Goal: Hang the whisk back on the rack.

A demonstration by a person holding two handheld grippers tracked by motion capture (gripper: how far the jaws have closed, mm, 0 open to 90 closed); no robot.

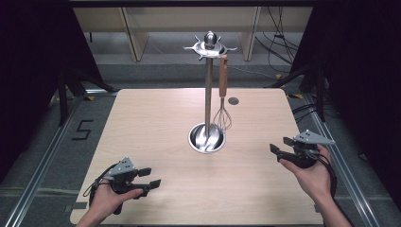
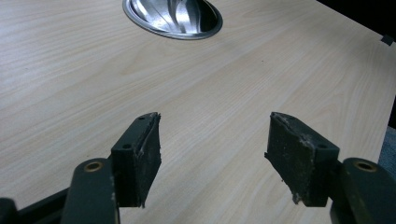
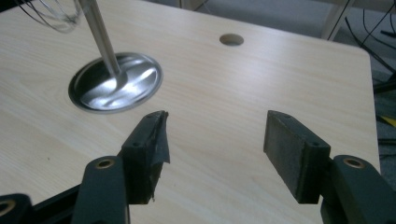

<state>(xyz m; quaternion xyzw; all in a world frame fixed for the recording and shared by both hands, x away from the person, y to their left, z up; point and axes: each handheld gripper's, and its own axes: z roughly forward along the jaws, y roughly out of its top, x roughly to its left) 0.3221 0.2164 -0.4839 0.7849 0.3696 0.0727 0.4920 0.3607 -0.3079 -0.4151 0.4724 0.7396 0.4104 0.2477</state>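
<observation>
At the table's point(image 1: 156, 123) near corners both hand-held grippers, left point(image 1: 147, 178) and right point(image 1: 280, 145), wait wide open and empty; next, probably, reaching for the hanging whisk point(image 1: 222, 101).

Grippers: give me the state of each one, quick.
Left gripper: open, jaws apart, holding nothing.
Right gripper: open, jaws apart, holding nothing.

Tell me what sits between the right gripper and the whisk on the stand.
Nothing: bare table separates the right gripper from the whisk on the stand, as the high view shows.
</observation>
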